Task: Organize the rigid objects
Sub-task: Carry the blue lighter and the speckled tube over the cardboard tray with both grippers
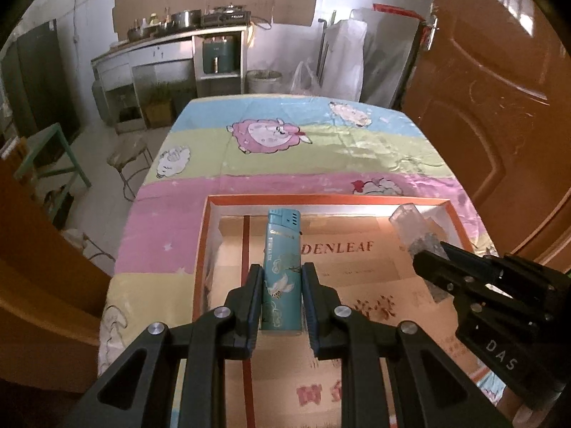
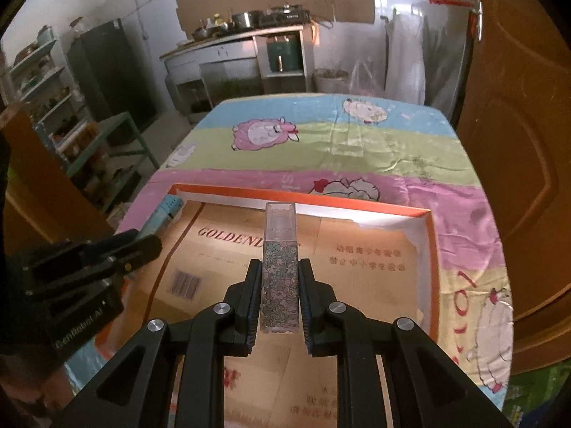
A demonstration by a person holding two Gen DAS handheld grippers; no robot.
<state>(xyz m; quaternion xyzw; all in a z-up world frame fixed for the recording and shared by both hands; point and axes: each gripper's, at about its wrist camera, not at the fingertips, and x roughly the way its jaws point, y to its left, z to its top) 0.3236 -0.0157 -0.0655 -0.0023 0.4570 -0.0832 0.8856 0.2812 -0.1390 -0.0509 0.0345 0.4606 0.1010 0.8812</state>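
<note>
My left gripper (image 1: 282,276) is shut on a teal lighter (image 1: 281,271) with a bird print, held over the orange-rimmed box (image 1: 321,199) lined with cardboard. My right gripper (image 2: 279,269) is shut on a clear floral-patterned spray bottle (image 2: 279,271) over the same box (image 2: 303,199). In the left wrist view the right gripper (image 1: 433,260) with the bottle (image 1: 414,224) is at the right. In the right wrist view the left gripper (image 2: 142,240) with the lighter (image 2: 164,214) is at the left.
The box lies on a table with a striped sheep-print cloth (image 1: 303,142). A brown door (image 1: 499,107) stands close on the right. A stool (image 1: 128,157) and green frame (image 1: 53,157) are left of the table. Kitchen cabinets (image 1: 171,60) are at the back.
</note>
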